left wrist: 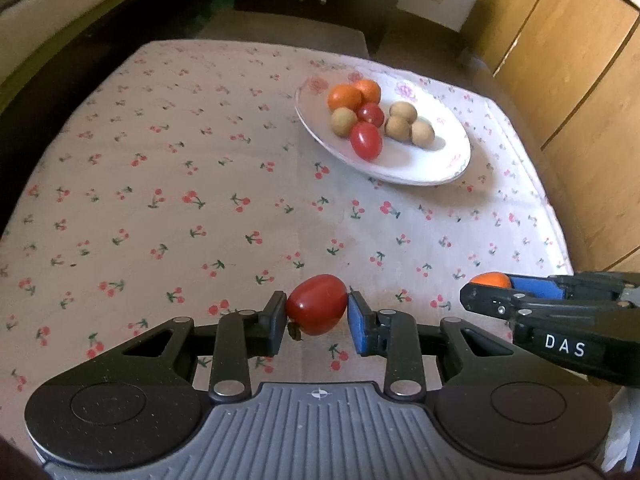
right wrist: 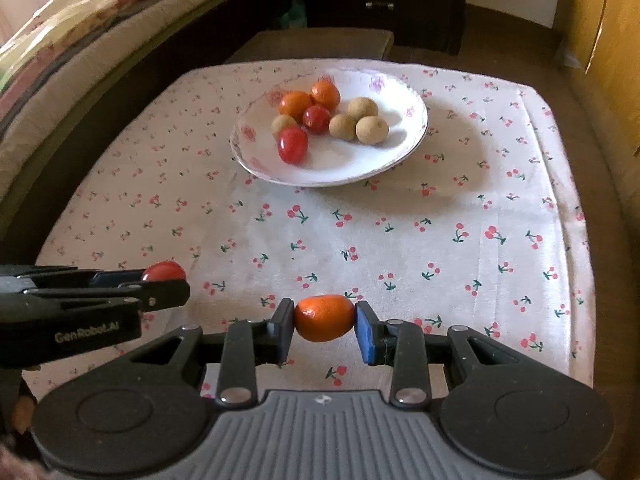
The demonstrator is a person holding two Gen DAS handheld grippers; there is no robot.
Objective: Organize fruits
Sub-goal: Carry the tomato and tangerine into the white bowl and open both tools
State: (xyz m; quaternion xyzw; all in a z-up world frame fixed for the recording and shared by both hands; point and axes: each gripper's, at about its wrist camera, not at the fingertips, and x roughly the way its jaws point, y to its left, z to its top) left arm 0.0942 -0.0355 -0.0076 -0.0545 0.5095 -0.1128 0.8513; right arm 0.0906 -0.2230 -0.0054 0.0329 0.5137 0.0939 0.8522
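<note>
Left gripper [left wrist: 317, 314] clenching a red oval cherry tomato [left wrist: 316, 304] above the cherry-print tablecloth [left wrist: 160, 200] — right gripper [right wrist: 325, 322] gripping a small orange kumquat [right wrist: 324, 317] alongside; beyond, sitting on a white floral-rimmed plate [right wrist: 360, 164], more tomatoes, kumquats and tan longans [right wrist: 362, 122].

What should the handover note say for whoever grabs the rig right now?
Left gripper: shut on a red tomato, held above the cloth.
Right gripper: shut on an orange fruit, also near the table's front edge.
Plate, farther back: two orange fruits, two tomatoes, four brown fruits.
Done: eight fruits lie on the plate.
Left: probably carry both held fruits to the plate and release. No other loose fruit in view.
</note>
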